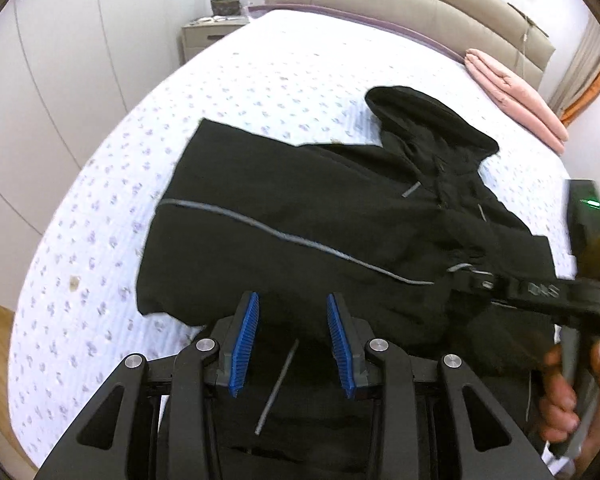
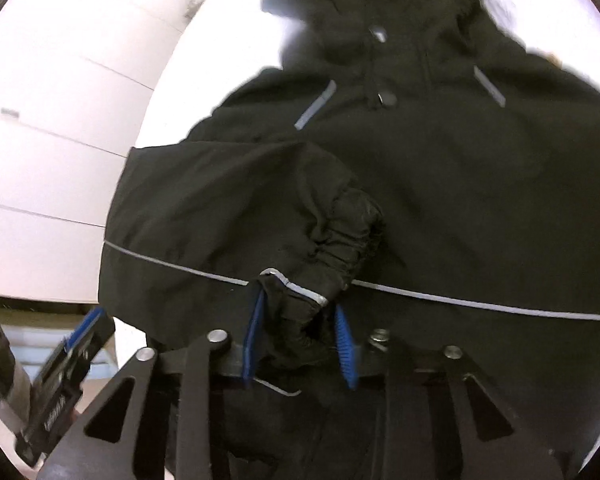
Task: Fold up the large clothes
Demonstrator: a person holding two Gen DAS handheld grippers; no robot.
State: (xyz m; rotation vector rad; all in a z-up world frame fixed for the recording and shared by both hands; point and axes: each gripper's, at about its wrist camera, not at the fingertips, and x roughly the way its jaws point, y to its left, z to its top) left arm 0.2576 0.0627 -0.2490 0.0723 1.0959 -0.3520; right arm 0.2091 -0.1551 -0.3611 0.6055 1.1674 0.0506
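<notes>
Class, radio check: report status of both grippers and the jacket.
Left gripper open over hem. Right gripper shut on cuff. Jacket flat on bed, sleeve mid-fold. Nothing obstructing.

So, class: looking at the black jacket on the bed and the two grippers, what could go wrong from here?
1. The right gripper pinches only the sleeve cuff; that small bite might slip as the sleeve is carried across the black jacket.
2. The left gripper is open and pins nothing, so pulling could drag the whole jacket across the bed.
3. The hood lies bunched and may fold unevenly.
</notes>
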